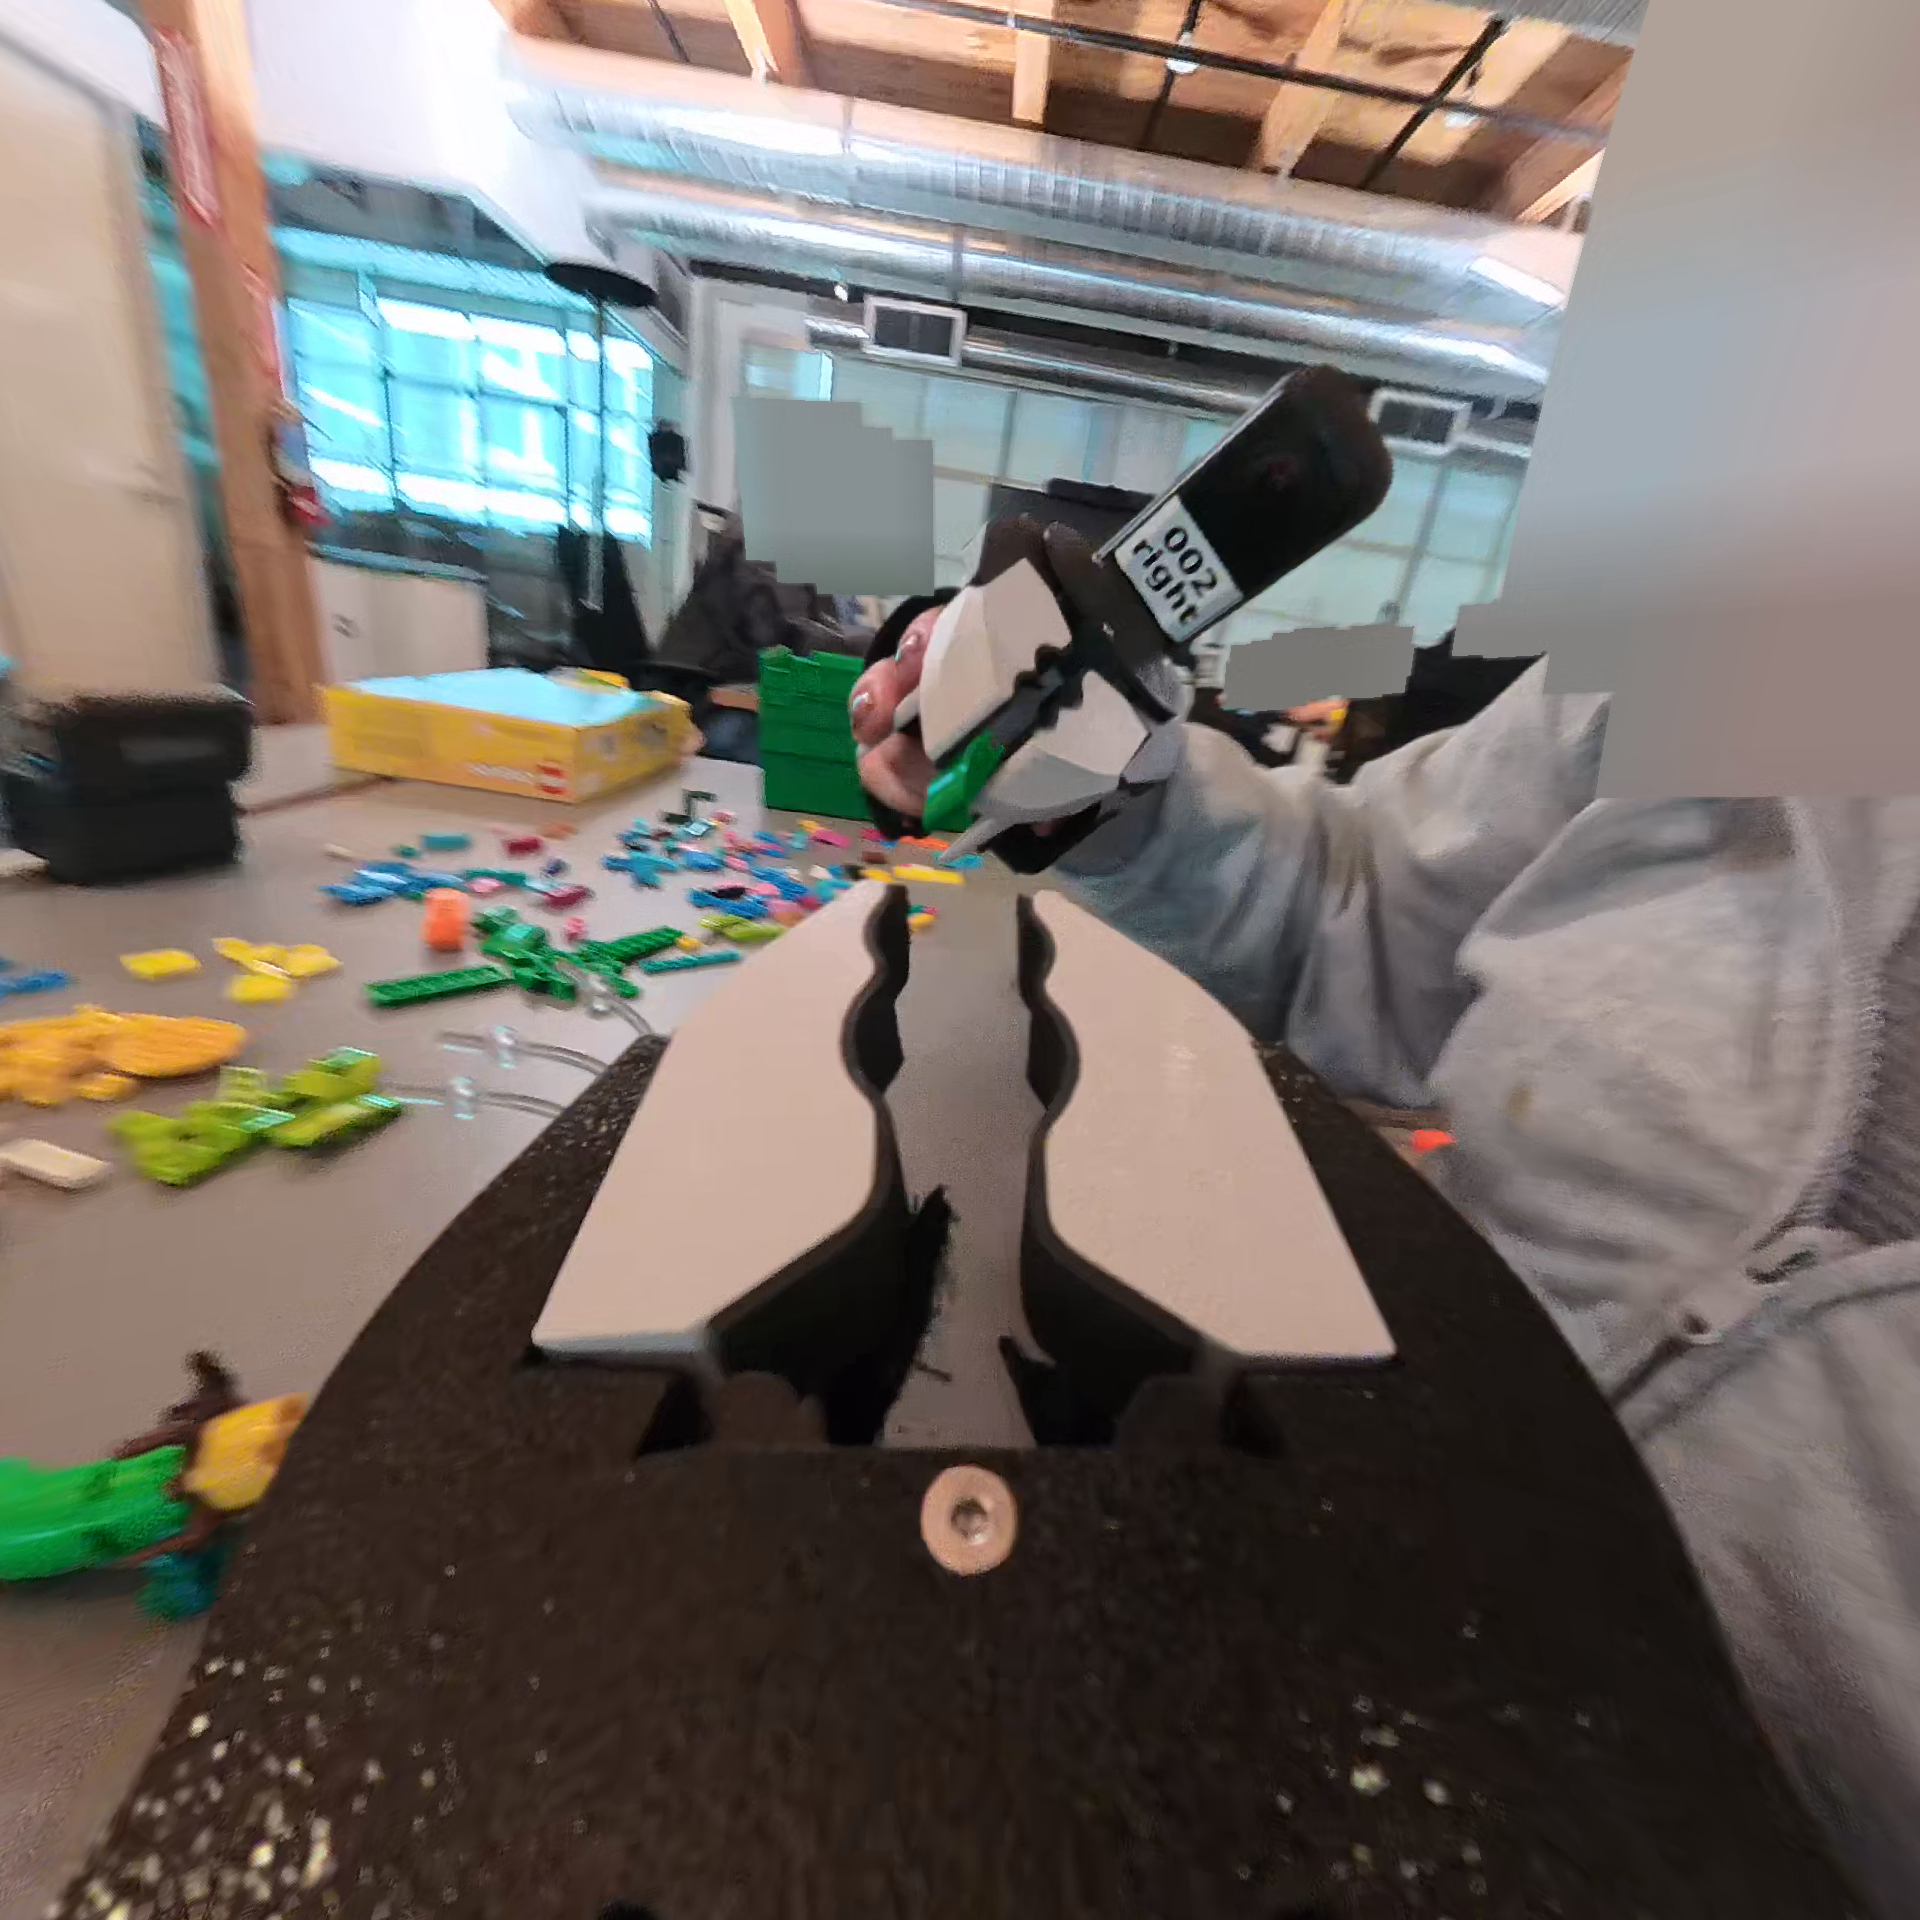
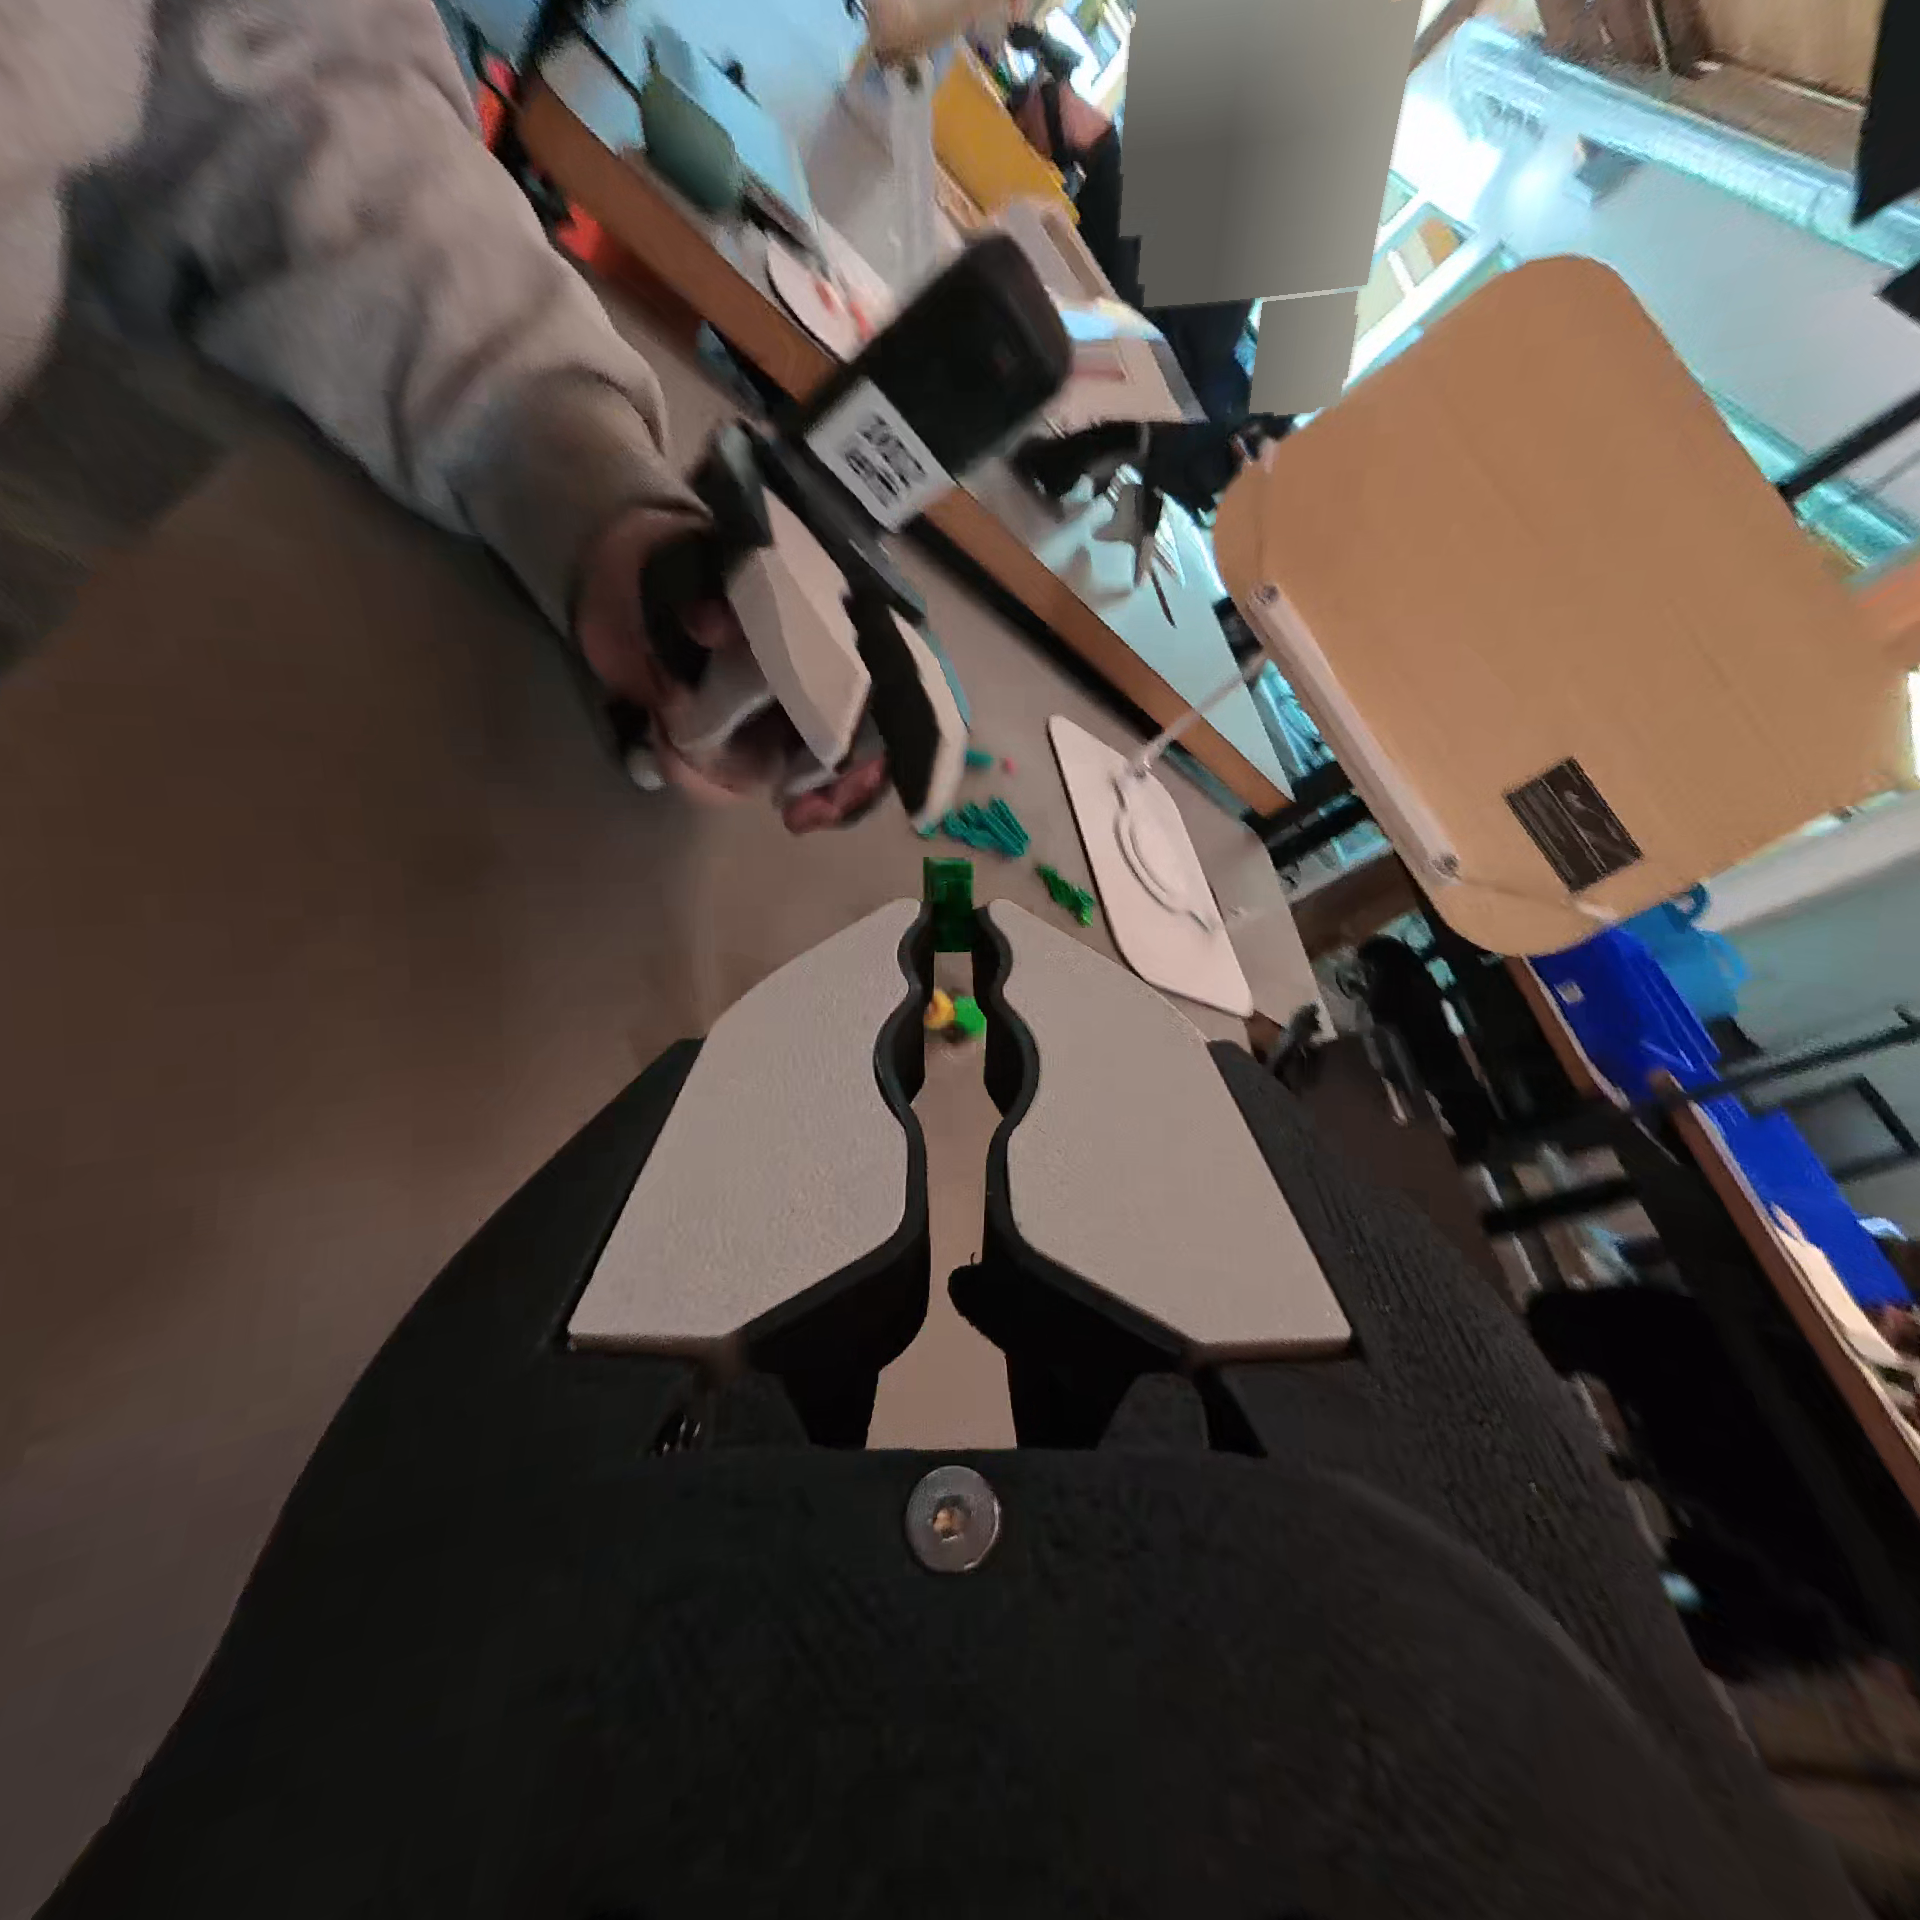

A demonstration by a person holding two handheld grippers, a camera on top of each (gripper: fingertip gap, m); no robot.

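The grey tabletop carries a wide scatter of small plastic building bricks. Toward its far edge lie a yellow box and a stack of green plates, with a black case at the far left edge. Blue and pink pieces spread across the middle, green strips nearer, and lime pieces and yellow pieces toward the left edge; a small green and yellow model sits by the near left edge. A white pad lies flat on the tabletop in the right wrist view. The left gripper hangs above the tabletop with its jaws apart and nothing between them. The right gripper, raised off the tabletop, is closed on a small green brick, pinched at the fingertips and sticking out past them.
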